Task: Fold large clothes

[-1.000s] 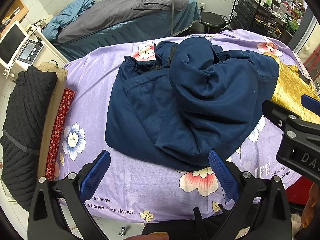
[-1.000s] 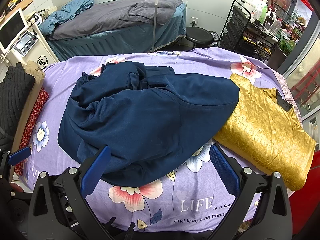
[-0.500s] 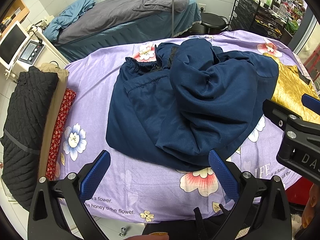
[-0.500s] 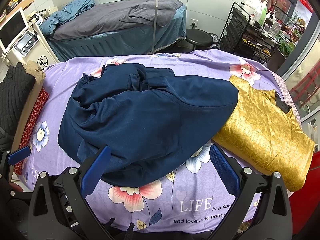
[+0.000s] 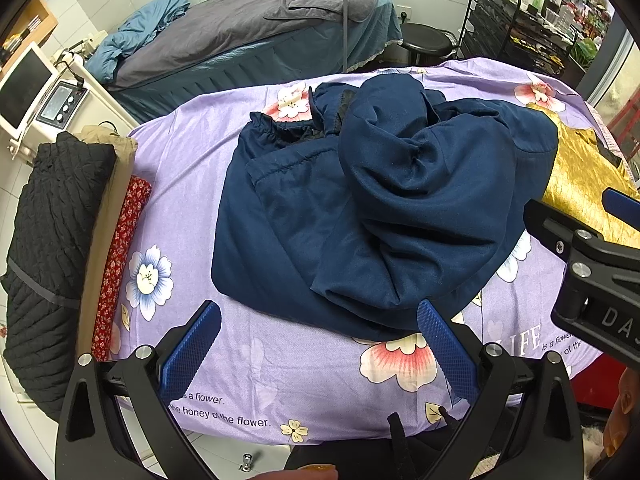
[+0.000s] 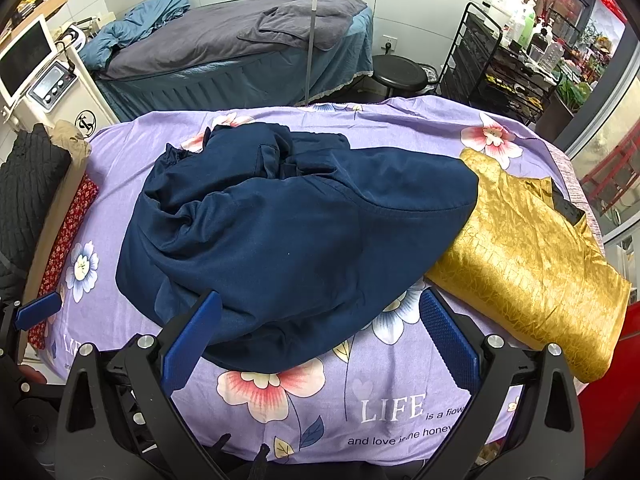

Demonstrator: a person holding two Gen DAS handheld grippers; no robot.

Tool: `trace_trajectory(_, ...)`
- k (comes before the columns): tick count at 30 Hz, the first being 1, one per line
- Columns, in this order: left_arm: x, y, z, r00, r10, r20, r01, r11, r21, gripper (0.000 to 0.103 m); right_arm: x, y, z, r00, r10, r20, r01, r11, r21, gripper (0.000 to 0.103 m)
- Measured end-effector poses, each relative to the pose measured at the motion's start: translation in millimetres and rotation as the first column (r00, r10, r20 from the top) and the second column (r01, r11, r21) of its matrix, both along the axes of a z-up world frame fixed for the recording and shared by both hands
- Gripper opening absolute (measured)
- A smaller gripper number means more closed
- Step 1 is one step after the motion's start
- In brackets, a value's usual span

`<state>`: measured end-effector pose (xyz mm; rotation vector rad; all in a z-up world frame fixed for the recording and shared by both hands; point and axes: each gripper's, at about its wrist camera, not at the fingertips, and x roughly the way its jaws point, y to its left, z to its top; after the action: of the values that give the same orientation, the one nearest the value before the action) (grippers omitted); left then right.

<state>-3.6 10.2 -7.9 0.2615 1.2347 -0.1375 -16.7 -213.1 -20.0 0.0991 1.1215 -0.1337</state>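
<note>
Nothing has visibly moved: both the left tool (image 5: 318, 340) and right tool (image 6: 320, 330) hover spread, empty, near the crumpled navy fabric garment (image 6: 288, 236) on the lilac floral-sheeted surface (image 6: 256, 392).

A crumpled navy garment (image 5: 360, 216) is spread mid-frame on the purple floral sheet (image 5: 192, 168). The left gripper (image 5: 320, 344) is held wide apart at 6 o'clock. Gold fabric (image 5: 580, 184) is seen at 3 o'clock.

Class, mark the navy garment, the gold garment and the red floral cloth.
navy garment (image 6: 288, 240), right wrist view, middle of the bunched fabric
gold garment (image 6: 524, 248), right wrist view, centre of the folded top
red floral cloth (image 5: 124, 240), left wrist view, mid-length
</note>
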Motion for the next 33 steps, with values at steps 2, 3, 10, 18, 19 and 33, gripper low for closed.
trace_trajectory(2,1,0,-2,1.0,0.001,-0.009,-0.001,1.0,-0.003,0.097,1,-1,-2,1.0,-0.001,-0.006,0.001,1.0,0.007,0.097)
trace_trajectory(3,1,0,-3,1.0,0.002,-0.017,-0.002,1.0,-0.006,0.096,1,-1,-4,1.0,-0.002,-0.011,0.002,1.0,0.013,0.097)
trace_trajectory(10,16,11,-11,0.997,0.049,-0.062,-0.052,0.997,-0.053,0.096,13,-37,-20,0.997,-0.063,-0.048,0.067,0.994,0.089,0.097)
trace_trajectory(18,91,-4,18,1.0,-0.012,0.015,0.013,0.995,-0.094,0.096,66,-156,-52,0.981,-0.185,-0.056,0.193,0.92,0.342,0.097)
trace_trajectory(19,106,-15,22,0.998,-0.044,0.034,0.046,0.995,-0.084,0.096,75,-170,-53,0.98,-0.193,-0.043,0.196,0.915,0.353,0.097)
trace_trajectory(33,181,-80,-71,0.968,-0.177,-0.177,0.182,0.983,0.01,0.059,151,-194,-123,0.997,0.003,-0.079,0.031,0.907,0.42,0.036)
